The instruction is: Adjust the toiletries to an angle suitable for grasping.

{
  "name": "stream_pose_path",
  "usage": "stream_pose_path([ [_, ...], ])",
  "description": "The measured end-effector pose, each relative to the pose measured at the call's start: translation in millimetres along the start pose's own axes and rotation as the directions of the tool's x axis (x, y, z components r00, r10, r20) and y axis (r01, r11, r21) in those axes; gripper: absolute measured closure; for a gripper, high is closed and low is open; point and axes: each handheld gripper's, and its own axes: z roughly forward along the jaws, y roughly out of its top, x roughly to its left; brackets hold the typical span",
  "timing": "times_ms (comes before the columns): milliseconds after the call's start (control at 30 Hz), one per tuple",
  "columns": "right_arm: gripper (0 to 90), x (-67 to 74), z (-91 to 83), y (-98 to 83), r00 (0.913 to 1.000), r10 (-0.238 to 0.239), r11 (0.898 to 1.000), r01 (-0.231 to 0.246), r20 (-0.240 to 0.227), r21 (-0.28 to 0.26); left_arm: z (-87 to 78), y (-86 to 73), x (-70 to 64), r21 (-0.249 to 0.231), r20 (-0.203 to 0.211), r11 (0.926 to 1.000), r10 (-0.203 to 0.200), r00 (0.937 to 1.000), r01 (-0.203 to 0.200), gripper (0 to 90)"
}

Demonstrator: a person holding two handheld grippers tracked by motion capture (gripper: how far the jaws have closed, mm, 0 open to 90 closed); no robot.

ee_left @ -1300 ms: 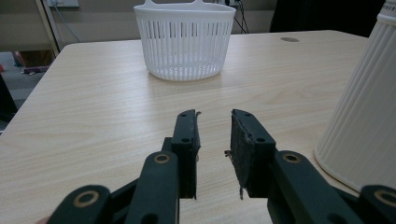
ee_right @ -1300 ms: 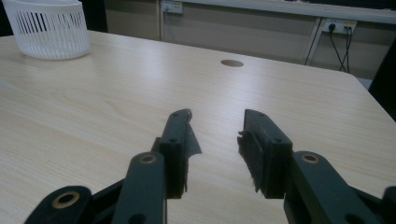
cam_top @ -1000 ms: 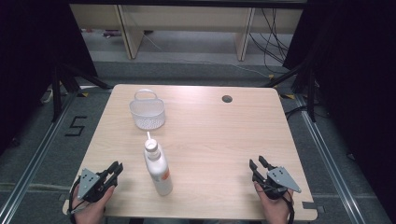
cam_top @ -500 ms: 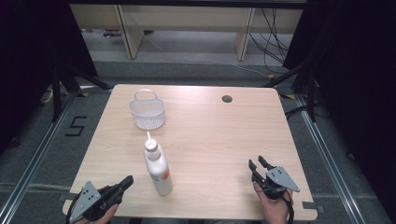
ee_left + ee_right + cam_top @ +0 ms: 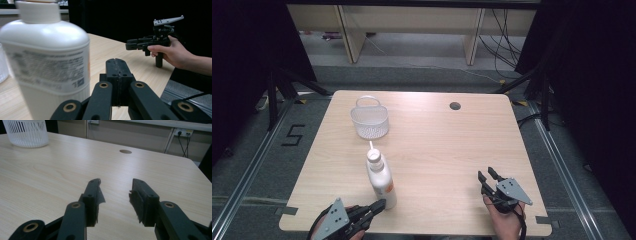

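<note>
The counter (image 5: 437, 150) carries a white basket (image 5: 370, 120) at upper left and a tall white bottle (image 5: 380, 180) upright at lower left; the left tongs (image 5: 374, 206), pressed together and empty, sit just beside its base and could tip it; the right tongs (image 5: 488, 175) gape, empty, lower right.

Table (image 5: 437, 150) is holding one white bottle (image 5: 380, 179), one white mesh basket (image 5: 370, 119), one cable hole (image 5: 455, 106); two grippers: left gripper (image 5: 378, 205), right gripper (image 5: 487, 175)
</note>
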Motion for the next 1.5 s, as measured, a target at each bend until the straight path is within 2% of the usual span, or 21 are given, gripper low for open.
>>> stream_pose_path([
  [100, 59.1, 0.1, -0.1, 0.1, 1.0, 0.002, 1.0, -0.002, -0.001, 0.007, 13.5, 5.6, -0.2, 0.013, -0.003, 0.9995, 0.029, 0.9996, -0.029, 89.8],
  [133, 59.1, 0.3, -0.2, 0.0, 1.0, 0.003, 1.0, -0.003, -0.001, 0.005, 13.5, 5.6, -0.2, 0.013, -0.003, 0.9995, 0.029, 0.9996, -0.029, 89.8],
  [300, 59.1, -0.1, -0.1, 0.1, 1.0, 0.006, 1.0, -0.006, -0.007, 0.004, 23.4, 6.1, -0.2, 0.029, -0.042, 0.9984, 0.049, 0.9979, -0.048, 89.9],
  [333, 59.0, 0.1, -0.1, 0.1, 1.0, 0.007, 1.0, -0.007, -0.003, 0.005, 23.4, 6.5, -0.6, 0.048, -0.051, 0.9974, 0.056, 0.9971, -0.054, 89.9],
  [367, 59.0, 0.2, -0.2, 0.1, 0.9999, 0.01, 1.0, -0.01, -0.008, 0.009, 25.4, 5.9, -0.9, 0.049, -0.051, 0.9978, 0.047, 0.9976, -0.045, 89.9],
  [600, 58.8, 0.2, 0.2, 0.1, 1.0, 0.006, 1.0, -0.006, -0.004, 0.01, 31.7, 4.9, 3.6, 0.047, -0.07, 0.9977, 0.052, 0.9962, -0.049, 89.9],
  [667, 58.7, 0.2, -0.1, 0.5, 0.9998, 0.011, 1.0, -0.011, -0.014, 0.015, 31.4, 5.2, 5.8, 0.062, -0.087, 0.9968, 0.057, 0.9945, -0.052, 89.9],
  [800, 58.7, 0.3, -0.4, 0.5, 0.9998, 0.014, 1.0, -0.014, -0.015, 0.016, 31.0, 4.8, 7.3, 0.066, -0.095, 0.9966, 0.056, 0.9939, -0.05, 89.9],
  [1167, 58.4, 0.2, 0.0, 0.3, 0.9999, 0.004, 1.0, -0.004, -0.011, 0.013, 22.9, 2.6, 13.4, 0.057, -0.121, 0.9977, 0.044, 0.9917, -0.037, 89.9],
  [1200, 58.4, 0.2, 0.1, 0.3, 0.9999, 0.004, 1.0, -0.004, -0.011, 0.013, 20.5, 2.8, 13.4, 0.076, -0.133, 0.9965, 0.045, 0.9901, -0.035, 89.9],
  [1400, 58.2, 0.9, -0.1, 0.3, 1.0, 0.006, 1.0, -0.006, -0.006, 0.015, 12.0, -0.6, 19.1, 0.077, -0.159, 0.9967, 0.039, 0.9865, -0.028, 89.9],
  [1467, 58.2, 1.2, -0.5, 0.3, 1.0, 0.005, 1.0, -0.005, 0.005, 0.015, 11.1, -2.3, 20.8, 0.06, -0.163, 0.998, 0.03, 0.9861, -0.021, 89.9],
  [1500, 58.2, 1.2, -0.5, 0.3, 1.0, 0.005, 1.0, -0.005, 0.005, 0.015, 8.7, -2.0, 21.7, 0.077, -0.171, 0.9967, 0.038, 0.9846, -0.025, 89.9],
])
